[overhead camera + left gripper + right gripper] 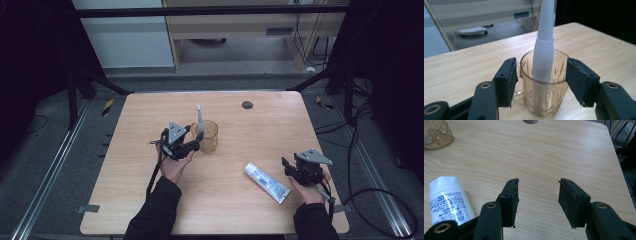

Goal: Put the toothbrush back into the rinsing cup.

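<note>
— So, where is the glass cup (544,85)?
— Between the wide-open jaws of the left gripper (540,82), not touching. A white toothbrush (544,57) stands inside.
— And beside it?
— The right gripper (537,200), open too, sits well apart, near the toothpaste tube (447,200), with bare table (554,152) ahead.

Light wooden worktop (240,200) carrying an amber glass tumbler (209,137) near centre and a white toothpaste tube (267,183) lying flat toward the right.

A toothbrush (199,119) stands in the glass (207,137) mid-table, with the toothpaste tube (267,183) lying nearer, right.
</note>
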### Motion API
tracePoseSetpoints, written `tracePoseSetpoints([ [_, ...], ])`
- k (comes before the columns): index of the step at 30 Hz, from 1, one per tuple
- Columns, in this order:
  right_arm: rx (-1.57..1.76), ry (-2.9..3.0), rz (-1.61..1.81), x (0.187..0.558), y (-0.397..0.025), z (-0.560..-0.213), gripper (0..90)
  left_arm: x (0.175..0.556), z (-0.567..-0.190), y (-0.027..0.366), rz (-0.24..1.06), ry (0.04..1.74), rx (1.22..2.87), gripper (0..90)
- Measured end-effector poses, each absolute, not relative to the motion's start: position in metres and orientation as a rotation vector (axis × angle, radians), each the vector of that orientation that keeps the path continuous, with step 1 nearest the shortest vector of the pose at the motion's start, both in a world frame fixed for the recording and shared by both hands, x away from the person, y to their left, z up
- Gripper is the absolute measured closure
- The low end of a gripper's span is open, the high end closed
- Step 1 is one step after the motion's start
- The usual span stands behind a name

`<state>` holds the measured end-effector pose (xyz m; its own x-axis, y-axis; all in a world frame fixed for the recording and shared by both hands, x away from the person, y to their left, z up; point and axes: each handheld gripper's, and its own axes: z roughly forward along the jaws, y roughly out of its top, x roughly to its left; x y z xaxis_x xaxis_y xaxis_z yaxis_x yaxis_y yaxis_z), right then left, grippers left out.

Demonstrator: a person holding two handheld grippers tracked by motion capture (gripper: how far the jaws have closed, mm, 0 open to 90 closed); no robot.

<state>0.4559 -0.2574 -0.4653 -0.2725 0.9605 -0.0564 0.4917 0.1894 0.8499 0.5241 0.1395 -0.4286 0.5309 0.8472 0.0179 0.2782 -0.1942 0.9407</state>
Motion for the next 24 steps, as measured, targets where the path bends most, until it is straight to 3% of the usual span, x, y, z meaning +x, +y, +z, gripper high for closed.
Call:
tracePoseSetpoints([
  [16,1.326,1.861,1.059,0.45,-0.255,-0.449,47.5,0.491,-0.423,0.191,0.732,0.964,1.896,34.8],
  [24,1.317,1.901,1.056,0.446,-0.252,-0.445,52.7,0.468,-0.434,0.228,0.715,1.052,1.896,33.0],
])
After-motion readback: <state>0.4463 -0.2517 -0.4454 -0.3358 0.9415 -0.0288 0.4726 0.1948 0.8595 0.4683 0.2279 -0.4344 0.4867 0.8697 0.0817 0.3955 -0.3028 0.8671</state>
